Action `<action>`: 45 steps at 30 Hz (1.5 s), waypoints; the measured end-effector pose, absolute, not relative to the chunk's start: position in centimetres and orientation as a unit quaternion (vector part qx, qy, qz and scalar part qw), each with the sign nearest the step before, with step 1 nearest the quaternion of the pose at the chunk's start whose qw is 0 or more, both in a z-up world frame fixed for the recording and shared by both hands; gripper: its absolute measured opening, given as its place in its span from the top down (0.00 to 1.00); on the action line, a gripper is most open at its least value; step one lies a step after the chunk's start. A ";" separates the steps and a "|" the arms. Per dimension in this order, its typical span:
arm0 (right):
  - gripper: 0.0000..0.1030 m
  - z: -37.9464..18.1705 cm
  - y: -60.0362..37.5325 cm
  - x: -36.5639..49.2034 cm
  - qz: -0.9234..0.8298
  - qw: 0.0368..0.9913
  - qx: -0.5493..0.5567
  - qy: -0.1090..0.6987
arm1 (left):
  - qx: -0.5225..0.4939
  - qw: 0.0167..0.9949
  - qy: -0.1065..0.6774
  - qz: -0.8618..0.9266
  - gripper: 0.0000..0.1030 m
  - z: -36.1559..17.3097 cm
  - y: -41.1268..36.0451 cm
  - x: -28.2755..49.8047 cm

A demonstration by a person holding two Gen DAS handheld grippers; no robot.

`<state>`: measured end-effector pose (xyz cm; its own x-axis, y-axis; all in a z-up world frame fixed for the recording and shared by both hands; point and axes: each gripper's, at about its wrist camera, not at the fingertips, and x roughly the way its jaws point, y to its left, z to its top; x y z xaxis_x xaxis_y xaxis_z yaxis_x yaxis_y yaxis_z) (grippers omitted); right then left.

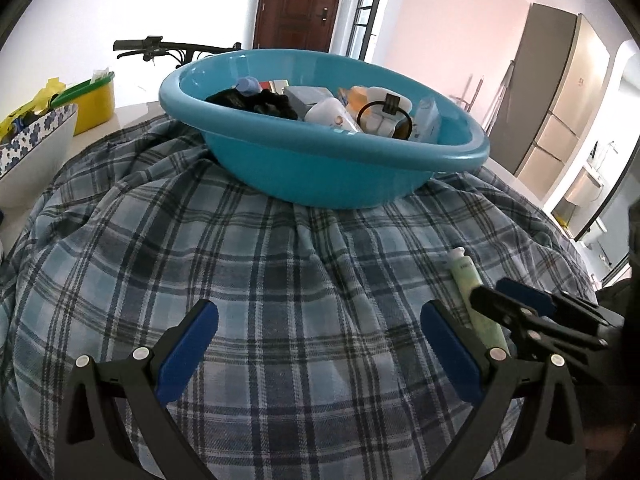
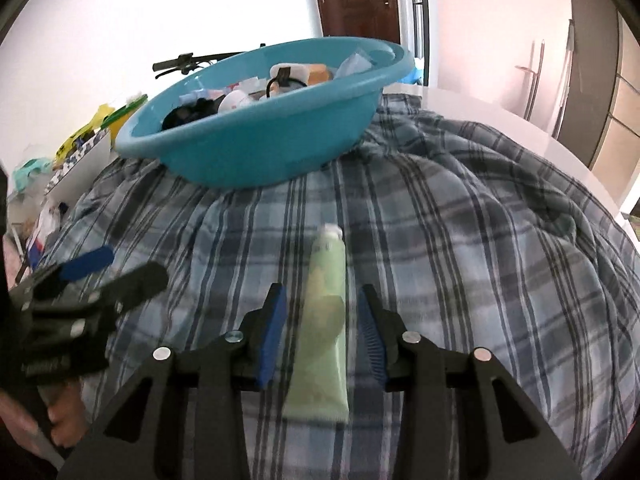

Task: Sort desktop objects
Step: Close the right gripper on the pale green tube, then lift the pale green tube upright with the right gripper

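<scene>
A pale green tube [image 2: 326, 312] with a white cap lies on the plaid cloth [image 2: 460, 260], cap toward the teal basin [image 2: 256, 148]. My right gripper [image 2: 323, 322] straddles the tube; cloth shows in the gap on each side, so the blue pads [image 2: 274, 328] do not press it. In the left wrist view the same tube [image 1: 466, 276] runs under the right gripper [image 1: 506, 300] at the lower right. My left gripper [image 1: 320, 328] stands wide open over bare cloth, nothing between its fingers. The basin [image 1: 320, 168] holds several toiletries and a black item.
At the left stand a white bowl with blue flowers [image 1: 36, 152] and a yellow container [image 1: 94, 104]. Bicycle handlebars [image 1: 160, 48] rise behind the basin. The white tabletop [image 2: 500, 116] shows beyond the cloth on the right. A hand [image 2: 60, 420] grips the left gripper's handle.
</scene>
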<state>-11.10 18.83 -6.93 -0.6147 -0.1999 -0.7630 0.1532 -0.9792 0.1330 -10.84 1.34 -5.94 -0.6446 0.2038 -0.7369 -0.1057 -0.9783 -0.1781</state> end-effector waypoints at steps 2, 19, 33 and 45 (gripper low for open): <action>0.66 -7.3 18.6 -11.7 -0.898 0.092 0.430 -0.023 | -0.413 0.088 -0.061 0.904 0.00 -5.9 1.3 -10.8; 0.79 -8.2 18.4 -11.2 -0.896 0.105 0.432 -0.010 | -0.398 0.084 -0.055 0.912 0.00 -5.5 1.3 -10.4; 0.79 -5.1 17.0 -9.8 -0.913 0.132 0.386 -0.005 | -0.341 0.081 -0.053 0.935 0.11 -3.7 0.8 -9.3; 0.79 -3.0 16.1 -8.6 -0.929 0.168 0.329 -0.005 | -0.323 0.091 -0.051 0.941 0.26 -3.1 1.0 -8.7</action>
<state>-8.63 16.12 -2.98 -0.7275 -0.3160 -0.6090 0.3091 -0.9434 0.1203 -8.65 0.97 -3.14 -0.7745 0.2043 -0.5987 -0.1378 -0.9782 -0.1555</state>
